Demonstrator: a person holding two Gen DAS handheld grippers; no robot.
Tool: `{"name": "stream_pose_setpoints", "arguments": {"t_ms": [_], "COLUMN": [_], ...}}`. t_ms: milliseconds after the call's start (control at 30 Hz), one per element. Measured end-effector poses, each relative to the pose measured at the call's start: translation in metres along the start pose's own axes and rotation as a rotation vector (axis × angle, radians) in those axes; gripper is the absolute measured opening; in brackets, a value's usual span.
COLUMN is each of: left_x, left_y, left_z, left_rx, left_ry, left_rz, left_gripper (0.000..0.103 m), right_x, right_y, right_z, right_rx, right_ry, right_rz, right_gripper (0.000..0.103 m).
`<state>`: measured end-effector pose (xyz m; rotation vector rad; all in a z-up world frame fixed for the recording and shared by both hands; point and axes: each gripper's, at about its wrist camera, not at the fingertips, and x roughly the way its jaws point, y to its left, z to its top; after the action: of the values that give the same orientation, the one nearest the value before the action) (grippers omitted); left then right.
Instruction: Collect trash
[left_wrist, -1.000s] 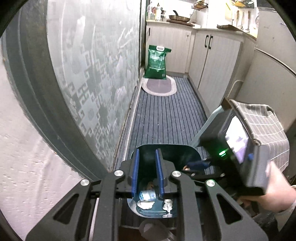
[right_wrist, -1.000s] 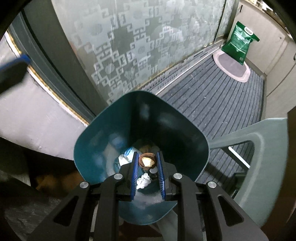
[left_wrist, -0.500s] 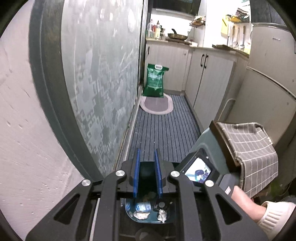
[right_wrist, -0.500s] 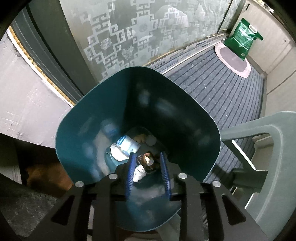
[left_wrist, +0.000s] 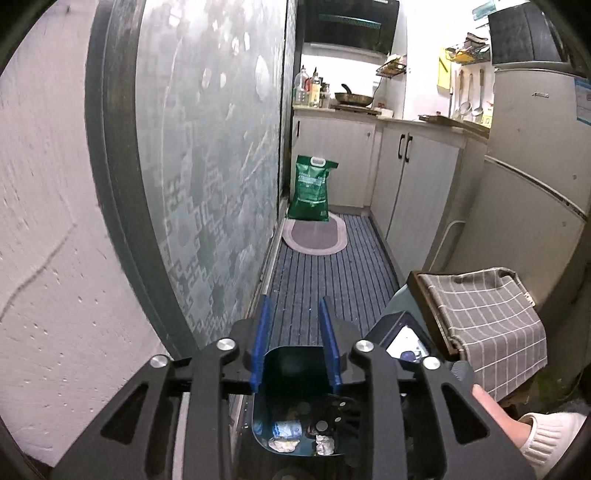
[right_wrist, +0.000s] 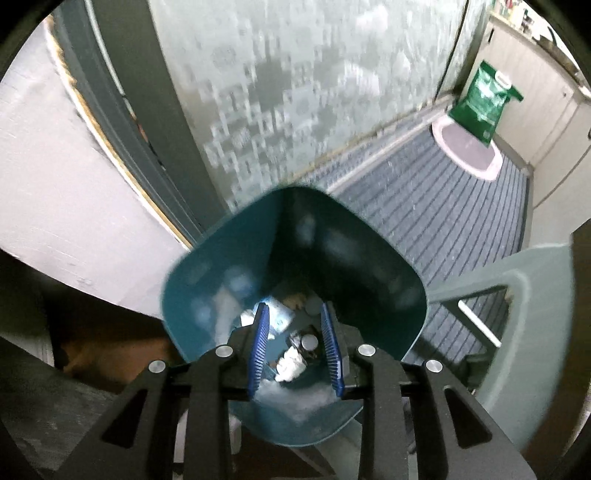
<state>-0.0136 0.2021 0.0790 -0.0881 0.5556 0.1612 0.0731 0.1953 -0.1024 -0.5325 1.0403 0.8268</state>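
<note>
A dark teal trash bin (right_wrist: 369, 266) stands below both grippers; in the left wrist view only its inside wall (left_wrist: 291, 373) shows. Several bits of trash lie at its bottom: a blue and white wrapper (left_wrist: 286, 428), crumpled white paper (right_wrist: 291, 363) and a small brown cup-like piece (right_wrist: 308, 342). My right gripper (right_wrist: 295, 314) is open and empty just above the bin's mouth. My left gripper (left_wrist: 293, 306) is open and empty, raised over the bin's far rim.
A frosted patterned glass door (left_wrist: 214, 155) runs along the left. A striped floor mat (left_wrist: 328, 273) leads to a green bag (left_wrist: 310, 188) and an oval rug (left_wrist: 314, 238). A chair with a checked cloth (left_wrist: 487, 321) stands at the right, white cabinets (left_wrist: 417, 173) behind.
My right gripper opened and the small brown piece it held dropped into the bin. My left gripper tilted upward and opened wider, showing more of the kitchen.
</note>
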Motion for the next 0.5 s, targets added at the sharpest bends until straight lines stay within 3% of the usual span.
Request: {"name": "stream_pose_setpoints", "arguments": {"t_ms": [333,500], "left_x": [-0.011,-0.015], "left_y": [-0.021,-0.035], "left_z": [0.004,-0.003], "left_rx": [0.023,0.046], "left_ry": [-0.03,-0.037], "left_rz": [-0.013,-0.02], "left_gripper": [0.045,0.062], "right_x": [-0.121,-0.162], "right_y": [-0.016,-0.045], "right_z": [-0.003,-0.025], "right_rx": [0.03,0.126], "right_ry": [-0.26,-0.34], "right_rz": [-0.056,-0.056], "right_gripper": [0.025,0.025]}}
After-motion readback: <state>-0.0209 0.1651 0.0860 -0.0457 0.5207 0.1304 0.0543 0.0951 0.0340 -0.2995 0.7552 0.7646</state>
